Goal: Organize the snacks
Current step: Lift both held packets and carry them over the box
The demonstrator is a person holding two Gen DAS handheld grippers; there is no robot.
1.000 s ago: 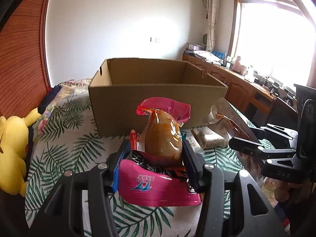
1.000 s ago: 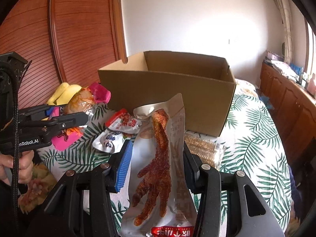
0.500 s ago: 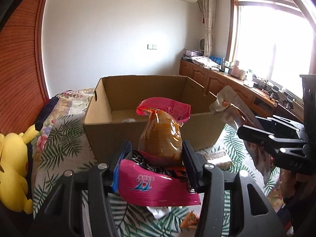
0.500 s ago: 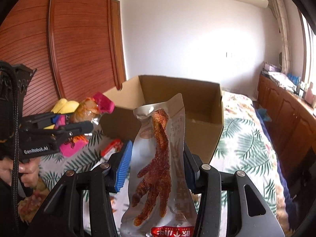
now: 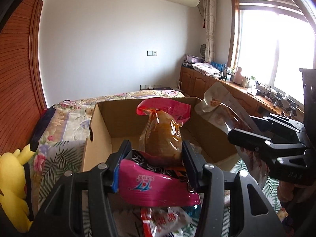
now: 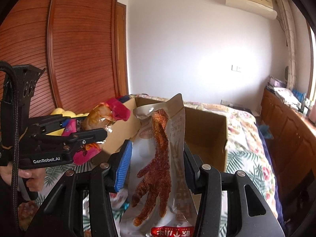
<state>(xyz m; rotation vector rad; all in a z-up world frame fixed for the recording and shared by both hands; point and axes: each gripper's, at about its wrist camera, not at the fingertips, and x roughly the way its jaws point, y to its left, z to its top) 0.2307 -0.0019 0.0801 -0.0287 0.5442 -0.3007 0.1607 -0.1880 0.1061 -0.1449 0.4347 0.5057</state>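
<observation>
My left gripper (image 5: 156, 154) is shut on a pink snack pack with a brown drumstick inside (image 5: 162, 138); it hangs over the near rim of the open cardboard box (image 5: 102, 126). My right gripper (image 6: 156, 154) is shut on a silver pack showing a red chicken foot (image 6: 158, 148), held upright in front of the same cardboard box (image 6: 205, 134). In the left wrist view the right gripper (image 5: 243, 136) and its silver pack (image 5: 221, 108) reach over the box's right wall. The right wrist view shows the left gripper (image 6: 98, 130) with its pink pack (image 6: 106, 114) at the box's left wall.
The box stands on a bed with a leaf-print cover (image 6: 244, 158). Loose snack packs (image 5: 165, 221) lie on the cover below my left gripper. A yellow plush toy (image 5: 11, 185) sits at the left beside a wooden wardrobe (image 6: 79, 49). Wooden cabinets (image 5: 199, 83) line the window wall.
Both grippers have risen and moved forward with their packs, from in front of the box to over its near rim. The box's inside floor now shows.
</observation>
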